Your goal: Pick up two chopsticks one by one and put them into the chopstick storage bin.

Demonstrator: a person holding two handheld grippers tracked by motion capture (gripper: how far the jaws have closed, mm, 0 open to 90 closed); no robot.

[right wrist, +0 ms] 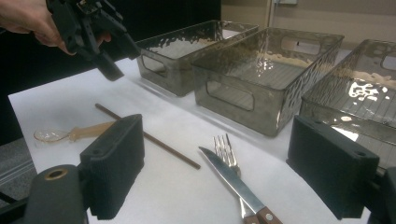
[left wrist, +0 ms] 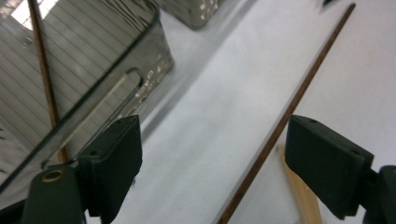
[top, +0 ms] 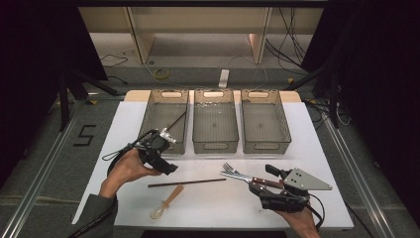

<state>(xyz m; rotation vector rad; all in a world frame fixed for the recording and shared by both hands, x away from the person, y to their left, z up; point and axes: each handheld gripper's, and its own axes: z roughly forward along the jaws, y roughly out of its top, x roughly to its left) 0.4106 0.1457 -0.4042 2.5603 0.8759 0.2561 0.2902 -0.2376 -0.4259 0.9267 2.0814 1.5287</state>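
A dark chopstick [top: 187, 183] lies on the white table [top: 317, 148], with a clear spoon with a tan handle [top: 166, 201] just in front of it. To their right a fork [top: 229, 168] and a wood-handled knife [top: 241, 177] lie side by side. My left gripper [top: 166, 166] hovers open by the front of the left bin [top: 165, 121], its jaws over the chopstick [left wrist: 280, 126] and spoon handle [left wrist: 299, 193]. My right gripper [top: 262, 179] is open, and the knife [right wrist: 233, 179] runs between its jaws with the fork [right wrist: 226, 147] just beyond. A second chopstick [left wrist: 44, 70] leans inside the left bin [left wrist: 102, 60].
Three clear grey bins stand in a row at the back: the left one, the middle bin [top: 214, 124] and the right bin [top: 265, 124]. In the right gripper view the left gripper [right wrist: 93, 28] hangs above the table's far side, with the chopstick [right wrist: 144, 135] and spoon [right wrist: 70, 134] below it.
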